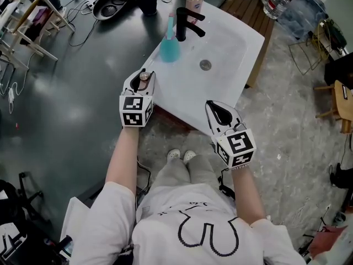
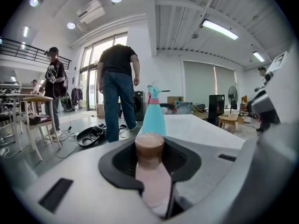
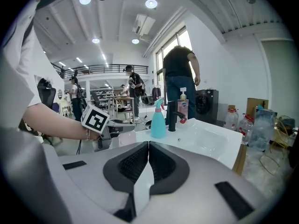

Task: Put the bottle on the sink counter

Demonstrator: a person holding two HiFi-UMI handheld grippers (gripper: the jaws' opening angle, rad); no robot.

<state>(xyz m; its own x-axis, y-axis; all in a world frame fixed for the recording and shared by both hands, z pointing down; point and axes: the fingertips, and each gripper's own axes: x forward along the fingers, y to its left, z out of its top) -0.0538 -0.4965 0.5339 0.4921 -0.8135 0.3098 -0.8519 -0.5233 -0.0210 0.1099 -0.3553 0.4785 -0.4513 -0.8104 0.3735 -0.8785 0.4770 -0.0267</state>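
A small pink bottle [image 1: 144, 77] with a brown cap stands upright between the jaws of my left gripper [image 1: 143, 73], which is shut on it. It hangs just off the near left corner of the white sink counter [image 1: 237, 43]. In the left gripper view the bottle [image 2: 149, 148] fills the gap between the black pads, and the counter [image 2: 205, 129] lies ahead. My right gripper [image 1: 222, 114] is shut and holds nothing, at the counter's front edge. In the right gripper view its pads [image 3: 161, 160] meet.
On the counter stand a teal spray bottle [image 1: 169, 46], a black faucet [image 1: 185, 24] and a pink soap bottle [image 1: 193, 1]; the basin drain [image 1: 205, 65] is mid-sink. A person [image 2: 117, 92] stands behind the counter. Water bottles [image 1: 276, 1] are at the far right.
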